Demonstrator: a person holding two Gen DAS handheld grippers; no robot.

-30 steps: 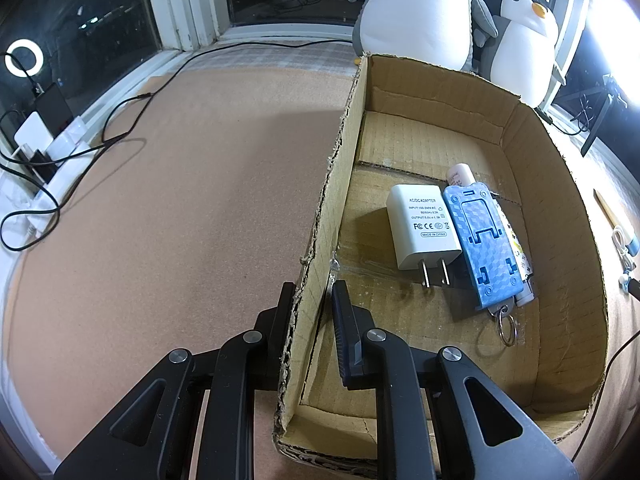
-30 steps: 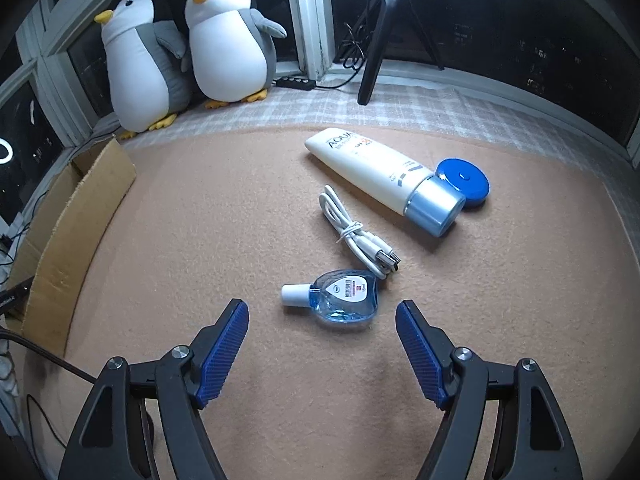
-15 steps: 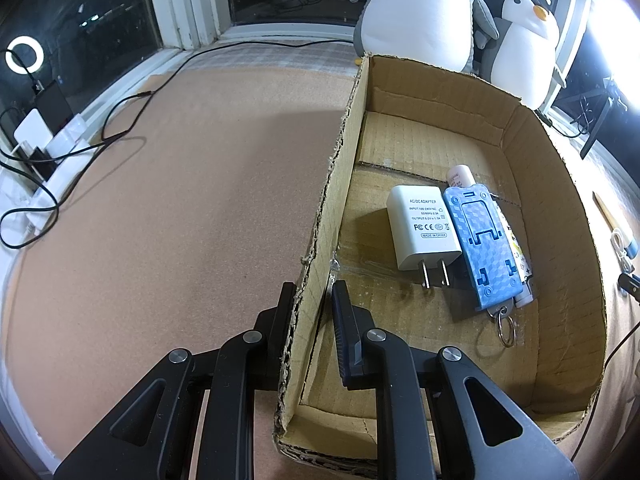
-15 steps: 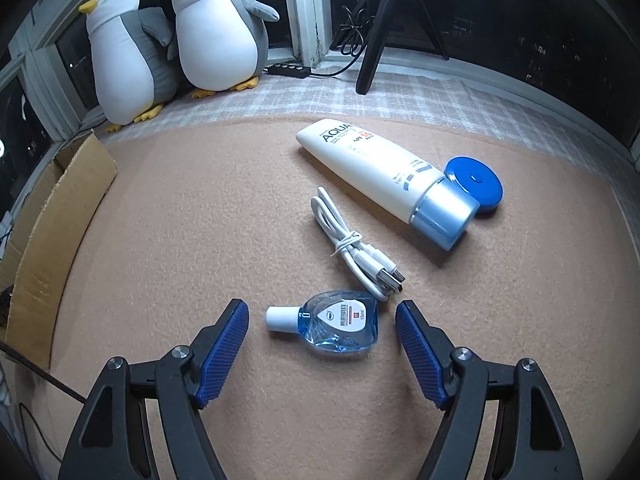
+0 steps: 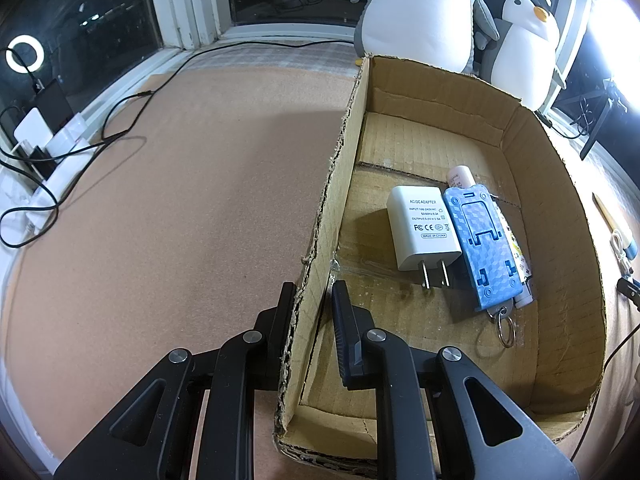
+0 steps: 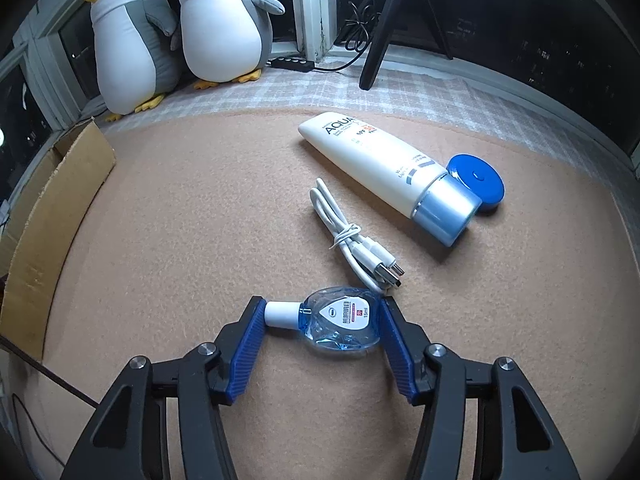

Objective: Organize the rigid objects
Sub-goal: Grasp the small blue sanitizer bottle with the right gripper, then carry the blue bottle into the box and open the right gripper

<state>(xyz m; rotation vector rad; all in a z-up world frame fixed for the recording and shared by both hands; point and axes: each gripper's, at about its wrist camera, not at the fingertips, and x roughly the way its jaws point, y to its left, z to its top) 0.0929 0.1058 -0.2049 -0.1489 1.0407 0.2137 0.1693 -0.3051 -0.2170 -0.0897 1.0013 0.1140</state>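
Note:
My left gripper (image 5: 312, 300) is shut on the left wall of a cardboard box (image 5: 332, 208), one finger outside and one inside. In the box lie a white power adapter (image 5: 422, 232), a blue phone stand with a key ring (image 5: 482, 248) and a small tube (image 5: 460, 174) partly under it. My right gripper (image 6: 322, 320) is shut on a small blue eye-drop bottle (image 6: 340, 322) lying on the tan mat, its white cap against the left finger. A coiled white USB cable (image 6: 352, 240), a white sunscreen tube (image 6: 384, 168) and a blue round disc (image 6: 476, 182) lie beyond.
Two plush penguins (image 6: 176, 28) stand at the window. A tripod (image 6: 384, 20) stands behind the mat. The box wall (image 6: 48, 232) shows at the left of the right wrist view. Black cables (image 5: 80, 140) and chargers lie left of the box.
My right gripper moved forward and closed its fingers onto the eye-drop bottle. My left gripper stayed clamped on the box wall.

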